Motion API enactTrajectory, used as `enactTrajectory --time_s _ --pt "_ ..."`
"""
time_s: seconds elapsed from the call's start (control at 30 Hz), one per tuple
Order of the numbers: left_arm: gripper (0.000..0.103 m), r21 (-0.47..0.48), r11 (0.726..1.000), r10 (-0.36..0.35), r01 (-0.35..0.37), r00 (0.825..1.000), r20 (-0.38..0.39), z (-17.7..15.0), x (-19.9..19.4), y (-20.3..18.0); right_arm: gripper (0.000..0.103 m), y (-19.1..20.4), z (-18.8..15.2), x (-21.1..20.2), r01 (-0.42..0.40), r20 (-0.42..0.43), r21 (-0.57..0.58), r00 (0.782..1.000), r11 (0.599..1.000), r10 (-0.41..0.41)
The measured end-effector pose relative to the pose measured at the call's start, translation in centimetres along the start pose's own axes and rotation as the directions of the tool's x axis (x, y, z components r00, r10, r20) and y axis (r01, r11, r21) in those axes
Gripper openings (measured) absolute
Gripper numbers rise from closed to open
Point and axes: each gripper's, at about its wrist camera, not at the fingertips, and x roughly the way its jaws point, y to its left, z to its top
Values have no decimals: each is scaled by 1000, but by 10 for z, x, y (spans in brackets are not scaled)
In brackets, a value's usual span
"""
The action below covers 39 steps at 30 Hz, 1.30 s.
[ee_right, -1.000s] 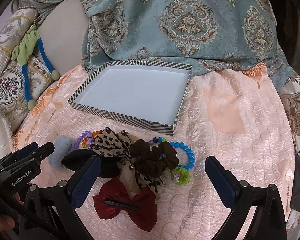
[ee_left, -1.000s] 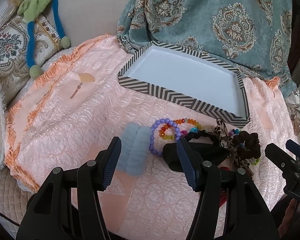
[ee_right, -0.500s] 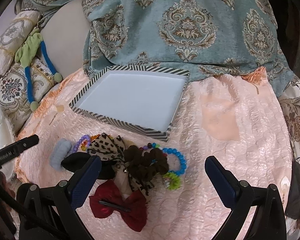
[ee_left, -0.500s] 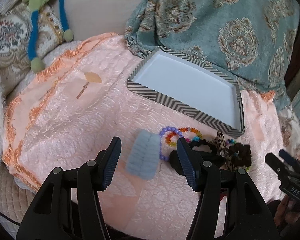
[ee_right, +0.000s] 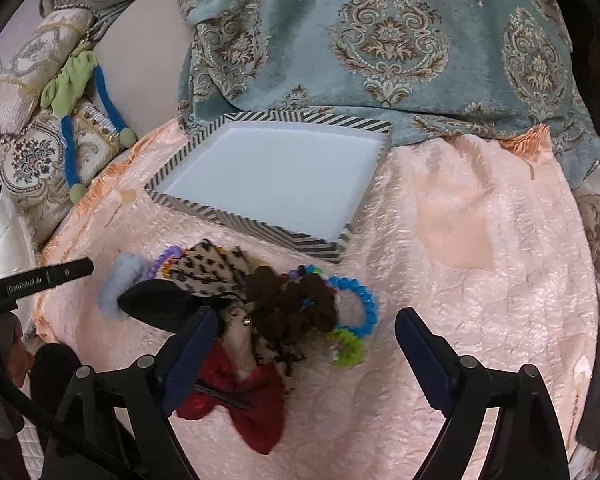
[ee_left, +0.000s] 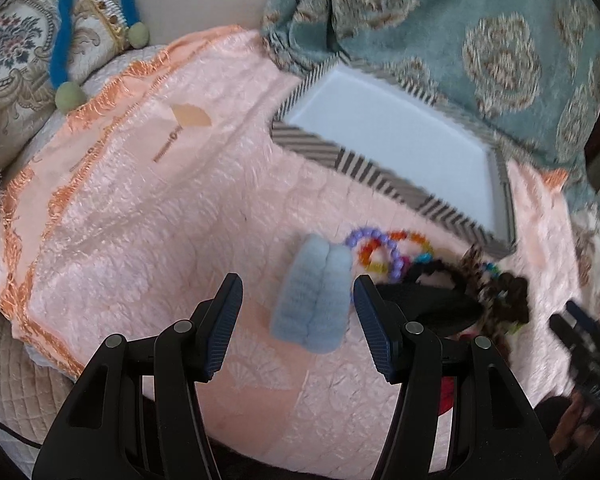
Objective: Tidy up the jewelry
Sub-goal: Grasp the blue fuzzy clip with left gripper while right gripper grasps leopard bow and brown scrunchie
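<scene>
**Both tools spread wide above the jewelry pile, nothing gripped**

The left tool (ee_left: 298,312) hangs over a peach quilted cloth (ee_left: 148,216) with its two fingers held far apart and nothing between them. Just ahead of the gap lies a pale blue fluffy scrunchie (ee_left: 314,300), flat on the cloth and not touched by either finger. Beside it on the right sit a purple bead bracelet (ee_left: 374,250) and a rainbow bead bracelet (ee_left: 392,250), overlapping each other, with a black hair accessory (ee_left: 432,304) next to them.

The right tool (ee_right: 304,344) is likewise released, its fingers wide apart and empty. It hovers over the main pile: a leopard-print bow (ee_right: 210,270), a dark brown scrunchie (ee_right: 290,300), a blue bead bracelet (ee_right: 364,300), a green coil hair tie (ee_right: 346,348) and a red bow (ee_right: 246,408) nearest the camera. The left finger (ee_right: 190,356) of this tool overlaps the red bow in the view; I cannot tell whether it touches.

Beyond the pile stands a shallow tray (ee_right: 236,220) with a black-and-white striped rim and a plain white floor, holding nothing. All the jewelry lies on the cloth just in front of its near wall. Behind the tray drapes a teal damask fabric (ee_right: 388,40). At far left an embroidered cushion (ee_right: 32,156) carries a green and blue soft toy (ee_right: 72,84).

The left-wrist view is blurred toward its right edge.
</scene>
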Motion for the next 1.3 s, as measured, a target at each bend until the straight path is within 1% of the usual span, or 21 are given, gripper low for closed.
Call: enactTrajectory --time_s 0.13,0.27,0.4,0.53,0.6,0.63,0.67,0.7,0.77,0.83,0.9,0.93,1.13,1.2,1.3 --pt "58 27 999 34 -33 999 -40 -6 19 -3 83 -26 -1 6 38 -18 56 999 998 -37" --pt "58 42 998 53 -50 997 -64 -7 35 -7 80 -45 -2 11 13 -34 115 999 993 -9" --pt "60 49 998 50 -47 996 -72 -4 45 -10 79 -36 0 19 -60 -35 97 997 994 64" --pt "60 43 999 29 -25 996 -88 -2 55 -10 79 -23 3 39 -89 -53 71 994 993 93" --pt "60 49 999 18 -14 996 -90 -2 59 -11 79 -18 3 51 -122 -69 63 990 991 126" --pt "60 53 999 14 -9 996 -91 -2 60 -12 72 -16 3 57 -134 -75 58 988 989 138" --pt "59 58 998 7 -2 996 -94 -2 62 -13 47 -14 3 62 -151 -79 56 985 987 155" --pt "54 63 998 -3 9 995 -96 -3 63 -13 38 -13 2 67 -172 -88 64 980 983 177" --pt "41 66 997 -31 37 995 -96 -4 63 -13 31 -14 1 69 -178 -80 73 980 981 184" --pt "37 67 997 -37 42 996 -82 -3 59 -12 25 -9 0 64 -171 -64 45 983 984 174" --pt "30 65 997 -38 43 997 -68 -2 54 -12 21 -6 1 55 -177 -41 31 983 984 178" --pt "30 63 997 -41 44 997 -60 0 51 -12 20 -5 2 51 -181 -30 27 983 983 182" --pt "29 47 994 -95 95 995 -4 11 23 -7 20 4 18 20 -212 41 2 977 977 211" --pt "29 49 993 -104 103 995 12 18 15 -8 20 7 26 12 -227 62 -6 972 974 227" --pt "28 50 991 -126 124 992 30 31 7 -11 19 10 41 6 -228 92 -15 969 974 228"
